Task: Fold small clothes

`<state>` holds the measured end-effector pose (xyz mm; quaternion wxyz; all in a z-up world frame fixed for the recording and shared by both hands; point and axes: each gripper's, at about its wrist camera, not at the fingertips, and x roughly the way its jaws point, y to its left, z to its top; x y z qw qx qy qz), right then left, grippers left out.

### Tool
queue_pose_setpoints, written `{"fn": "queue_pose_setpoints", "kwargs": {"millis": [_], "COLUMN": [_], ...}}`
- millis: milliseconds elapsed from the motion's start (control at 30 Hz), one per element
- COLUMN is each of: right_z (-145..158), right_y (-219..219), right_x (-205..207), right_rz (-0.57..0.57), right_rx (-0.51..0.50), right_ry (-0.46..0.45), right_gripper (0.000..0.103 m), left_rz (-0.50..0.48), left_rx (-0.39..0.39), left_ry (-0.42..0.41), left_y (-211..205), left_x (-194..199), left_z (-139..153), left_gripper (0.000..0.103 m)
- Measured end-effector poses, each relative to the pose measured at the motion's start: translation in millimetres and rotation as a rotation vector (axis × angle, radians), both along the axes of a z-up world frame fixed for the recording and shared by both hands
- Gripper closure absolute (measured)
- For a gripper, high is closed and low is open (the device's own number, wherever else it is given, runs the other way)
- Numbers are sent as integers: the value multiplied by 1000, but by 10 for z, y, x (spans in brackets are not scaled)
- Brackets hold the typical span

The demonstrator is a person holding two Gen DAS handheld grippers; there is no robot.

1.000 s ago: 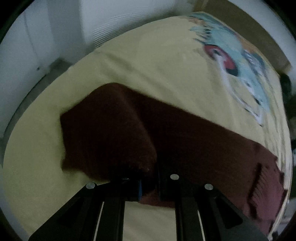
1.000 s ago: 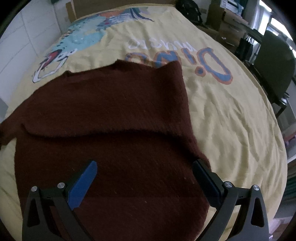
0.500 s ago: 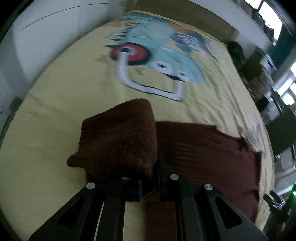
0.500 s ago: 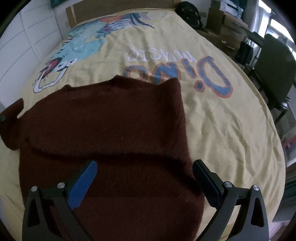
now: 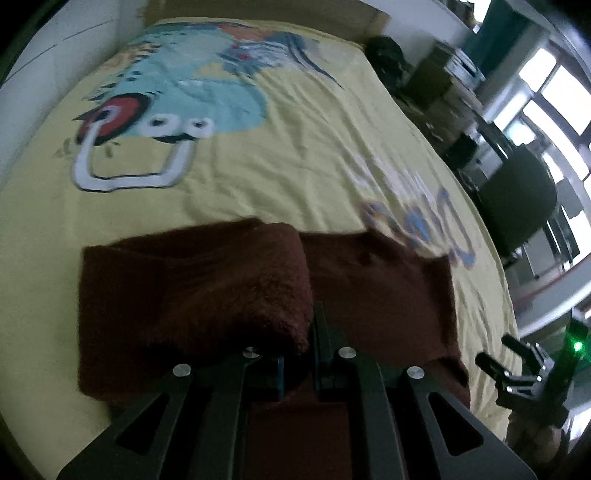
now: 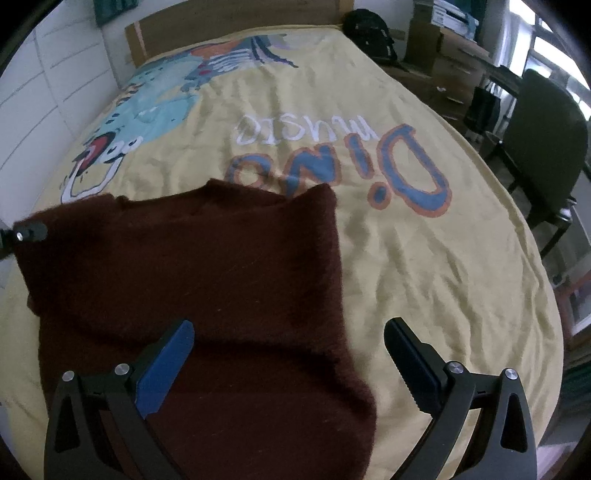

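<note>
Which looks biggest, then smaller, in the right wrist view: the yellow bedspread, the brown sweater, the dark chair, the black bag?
1. yellow bedspread
2. brown sweater, though it lies nearest the camera
3. dark chair
4. black bag, farthest away, so its real size is unsure

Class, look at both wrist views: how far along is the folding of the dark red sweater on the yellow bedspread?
Done: the right side of the sweater already lies folded over the body. In hand: the left gripper is shut on the left sleeve, lifted above the body. Left: laying that sleeve flat and folding the length; the right gripper hangs open above the bedspread.
</note>
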<state>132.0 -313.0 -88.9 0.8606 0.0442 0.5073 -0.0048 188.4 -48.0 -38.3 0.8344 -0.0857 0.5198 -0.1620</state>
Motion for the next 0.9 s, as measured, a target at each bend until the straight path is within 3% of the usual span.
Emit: {"fn": "queue_pose_setpoints", "kwargs": {"millis": [233, 433, 700, 767, 900], "right_z": [-146, -349, -562, -575, -561], "right_y": [-95, -137, -161, -168, -179], "right_x": [-63, -128, -178, -195, -228], "right_rz": [-20, -36, -51, -54, -59], "right_rx": [29, 40, 50, 56, 65], "right_ry": [25, 71, 113, 114, 109], "right_gripper": [0, 0, 0, 0, 0], "left_rz": [-72, -40, -57, -54, -56], "left_rx": [82, 158, 237, 258, 289], "left_ry": [36, 100, 107, 106, 120], "left_y": [-570, -577, -620, -629, -671], "left_x": [-85, -72, -114, -124, -165], "left_z": [-485, -949, -1095, -1084, -1046], "left_gripper": [95, 94, 89, 80, 6]}}
